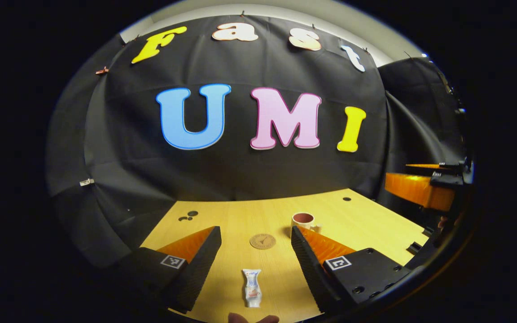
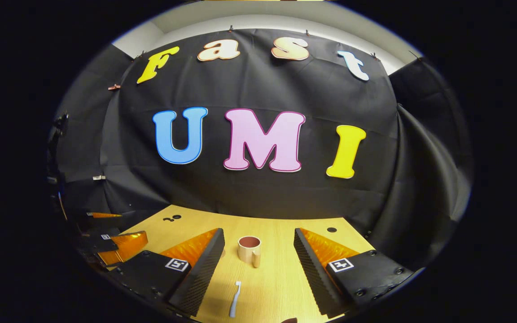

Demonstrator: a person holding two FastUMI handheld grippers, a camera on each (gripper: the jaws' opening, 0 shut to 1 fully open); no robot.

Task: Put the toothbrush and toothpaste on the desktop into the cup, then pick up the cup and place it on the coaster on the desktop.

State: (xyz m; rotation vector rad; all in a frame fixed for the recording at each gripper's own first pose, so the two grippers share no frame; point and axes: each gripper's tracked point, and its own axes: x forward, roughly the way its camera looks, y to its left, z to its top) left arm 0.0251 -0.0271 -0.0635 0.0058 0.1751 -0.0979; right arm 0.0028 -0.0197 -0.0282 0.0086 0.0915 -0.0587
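Note:
A small white toothpaste tube (image 1: 252, 287) lies flat on the wooden desktop (image 1: 240, 220), between the open fingers of my left gripper (image 1: 256, 253) and close to the camera. Beyond it sits a round cork coaster (image 1: 262, 241), and a cream cup (image 1: 303, 221) with a dark red inside stands upright to its right. In the right gripper view the same cup (image 2: 249, 248) stands ahead, handle toward me, and a pale toothbrush (image 2: 235, 299) lies on the desktop (image 2: 276, 287) between the open fingers of my right gripper (image 2: 259, 260). Neither gripper holds anything.
The right gripper (image 1: 424, 186) hovers at the right edge of the left gripper view; the left gripper (image 2: 115, 244) sits at the left in the right gripper view. Dark round holes (image 1: 189, 215) mark the desktop's far corners. Black cloth closes the back and sides.

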